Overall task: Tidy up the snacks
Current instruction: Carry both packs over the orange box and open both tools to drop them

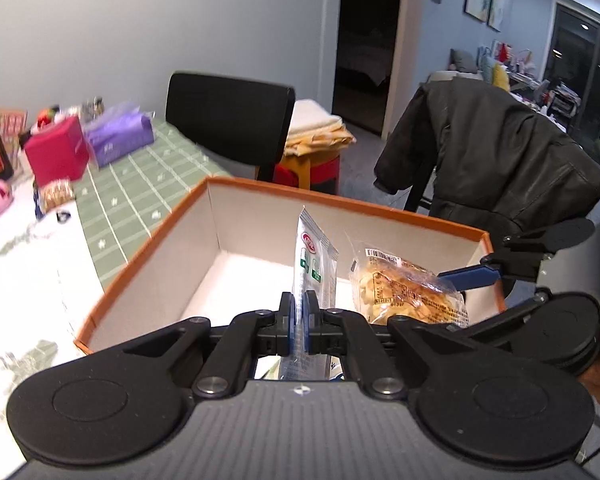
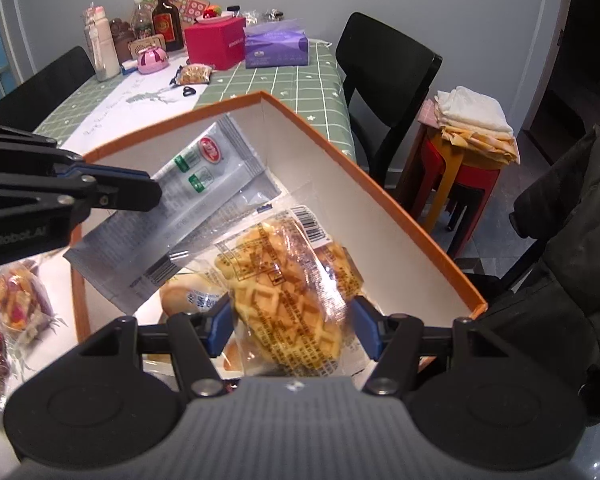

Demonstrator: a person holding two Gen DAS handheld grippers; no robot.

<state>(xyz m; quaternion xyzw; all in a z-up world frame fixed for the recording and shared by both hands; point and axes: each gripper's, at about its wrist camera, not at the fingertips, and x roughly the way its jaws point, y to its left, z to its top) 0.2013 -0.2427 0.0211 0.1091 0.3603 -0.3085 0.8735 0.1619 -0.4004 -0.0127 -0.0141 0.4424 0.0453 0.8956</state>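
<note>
An orange-rimmed cardboard box (image 1: 340, 200) (image 2: 380, 196) with white inner walls stands on the table. My left gripper (image 1: 299, 316) (image 2: 152, 194) is shut on a flat grey snack packet (image 1: 314, 264) (image 2: 188, 200), held edge-up over the box. My right gripper (image 2: 292, 324) (image 1: 466, 278) is shut on a clear-wrapped waffle pastry (image 2: 288, 284) (image 1: 404, 290), which hangs above the box's near right part. A wrapped round bun (image 2: 188, 298) lies on the box floor beneath both packets.
Loose wrapped snacks (image 2: 14, 300) lie on the table left of the box. Farther back stand a pink box (image 2: 216, 42), a purple tissue pack (image 2: 276, 46), bottles (image 2: 166, 18) and a small snack bag (image 2: 194, 74). A black chair (image 2: 384, 80), a stool with cloths (image 2: 472, 148) and a jacket-draped chair (image 1: 496, 160) flank the table.
</note>
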